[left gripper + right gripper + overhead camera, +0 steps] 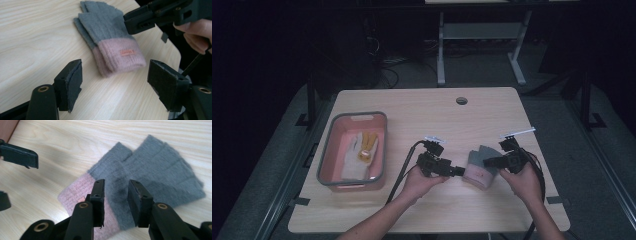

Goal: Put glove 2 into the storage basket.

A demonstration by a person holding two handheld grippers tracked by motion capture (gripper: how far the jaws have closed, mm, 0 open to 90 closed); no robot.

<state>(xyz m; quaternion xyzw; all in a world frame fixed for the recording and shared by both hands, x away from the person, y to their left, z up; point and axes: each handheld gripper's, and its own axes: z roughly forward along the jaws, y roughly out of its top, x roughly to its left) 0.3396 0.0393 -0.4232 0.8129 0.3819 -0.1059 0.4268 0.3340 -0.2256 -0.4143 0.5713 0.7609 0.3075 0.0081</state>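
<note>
A pair of knitted gloves [482,167], grey with pink cuffs, lies stacked flat on the wooden table at the right. In the left gripper view the pink cuff with its small label [127,52] faces my left gripper [115,72], which is open just short of it and holds nothing. My right gripper [116,186] hangs over the grey and pink part of the gloves [155,170]. Its jaws are parted, with the fabric showing in the gap, and the pads do not press on it. In the high view the left gripper [459,171] and the right gripper [489,161] flank the gloves.
A pink bin with a grey rim [328,150] stands at the table's left and holds a white and yellow glove [359,152]. A round hole [461,100] sits near the far edge. The table's right edge [542,165] runs close to the gloves.
</note>
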